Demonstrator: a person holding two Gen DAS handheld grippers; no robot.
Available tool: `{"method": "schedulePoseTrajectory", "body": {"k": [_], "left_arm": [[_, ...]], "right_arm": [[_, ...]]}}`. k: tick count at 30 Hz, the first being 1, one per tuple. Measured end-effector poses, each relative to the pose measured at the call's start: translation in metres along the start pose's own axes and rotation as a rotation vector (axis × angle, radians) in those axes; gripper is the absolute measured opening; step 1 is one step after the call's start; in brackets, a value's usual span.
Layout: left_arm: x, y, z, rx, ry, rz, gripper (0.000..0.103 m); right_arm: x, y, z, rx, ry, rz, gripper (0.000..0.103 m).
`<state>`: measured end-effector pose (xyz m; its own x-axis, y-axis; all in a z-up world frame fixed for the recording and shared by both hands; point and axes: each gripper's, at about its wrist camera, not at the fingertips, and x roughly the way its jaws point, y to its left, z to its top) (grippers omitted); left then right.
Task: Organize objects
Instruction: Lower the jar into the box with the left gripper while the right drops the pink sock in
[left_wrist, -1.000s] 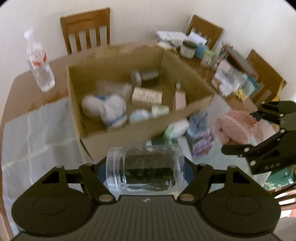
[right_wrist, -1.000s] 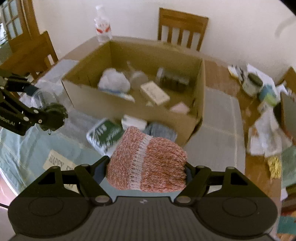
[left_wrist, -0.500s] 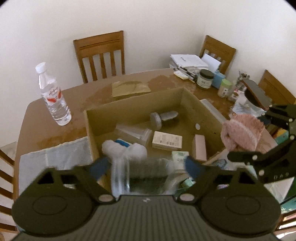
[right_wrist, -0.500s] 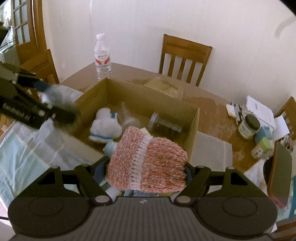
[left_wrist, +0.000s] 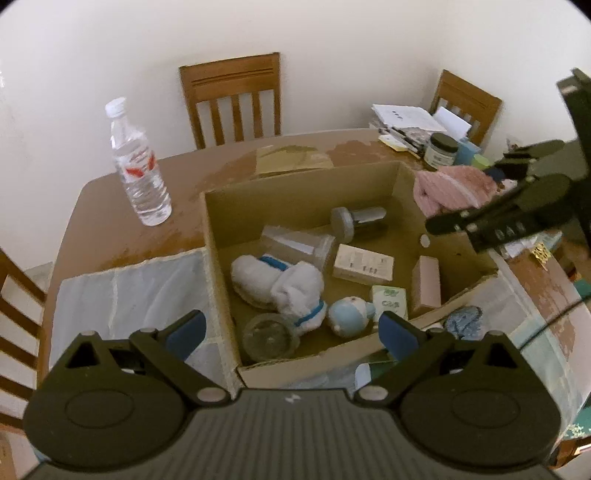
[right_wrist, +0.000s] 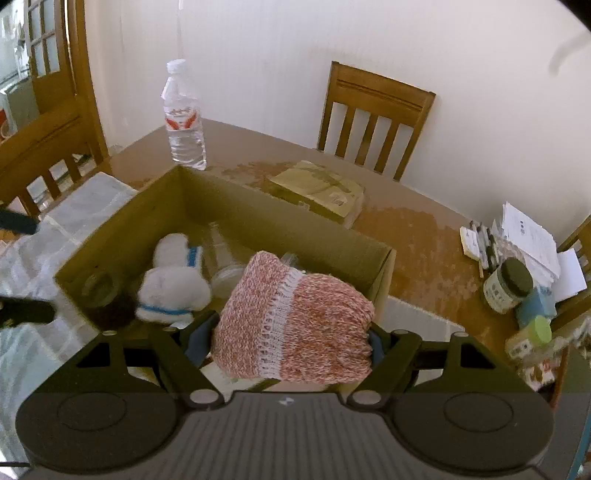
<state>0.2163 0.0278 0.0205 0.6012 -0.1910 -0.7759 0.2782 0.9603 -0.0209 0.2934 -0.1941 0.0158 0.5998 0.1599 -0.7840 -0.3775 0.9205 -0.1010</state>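
Note:
An open cardboard box (left_wrist: 221, 206) stands on the table; it also shows in the right wrist view (right_wrist: 380, 273). My left gripper (left_wrist: 291, 332) is open and empty above the box's near corner. A clear plastic jar (left_wrist: 271, 339) lies inside the box below it, next to a white plush toy (left_wrist: 280, 284). My right gripper (right_wrist: 291, 339) is shut on a pink knitted cloth (right_wrist: 295, 321) and holds it over the box's right side. In the left wrist view the cloth (left_wrist: 450, 188) and right gripper (left_wrist: 498, 218) hang above the box's far right corner.
The box also holds a grey-lidded jar (left_wrist: 358, 218), small cartons (left_wrist: 364, 264) and a blue toy (left_wrist: 349, 314). A water bottle (left_wrist: 138, 166) stands left of the box. Papers and jars (right_wrist: 509, 284) crowd the table's right. Wooden chairs (right_wrist: 373, 118) surround the table.
My left gripper rose over the box, opened and let the clear jar drop into it. My right gripper lifted the knitted cloth up over the box.

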Motion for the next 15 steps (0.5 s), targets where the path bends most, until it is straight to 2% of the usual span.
{"method": "schedulePoseTrajectory", "body": {"k": [3, 6, 7, 15], "left_arm": [[-0.002, 0.002, -0.004, -0.023, -0.005, 0.015, 0.1], [-0.002, 0.004, -0.007, -0.038, -0.005, 0.029, 0.1], [-0.002, 0.004, -0.008, -0.04, -0.004, 0.033, 0.1], [-0.002, 0.005, -0.011, -0.053, 0.004, 0.036, 0.1]], "right_arm": [[0.012, -0.006, 0.01, -0.001, 0.009, 0.002, 0.084], [0.022, -0.011, 0.017, 0.019, 0.012, -0.001, 0.095], [0.024, -0.012, 0.019, 0.027, 0.01, -0.004, 0.103], [0.018, -0.009, 0.018, 0.02, 0.017, -0.015, 0.103]]}}
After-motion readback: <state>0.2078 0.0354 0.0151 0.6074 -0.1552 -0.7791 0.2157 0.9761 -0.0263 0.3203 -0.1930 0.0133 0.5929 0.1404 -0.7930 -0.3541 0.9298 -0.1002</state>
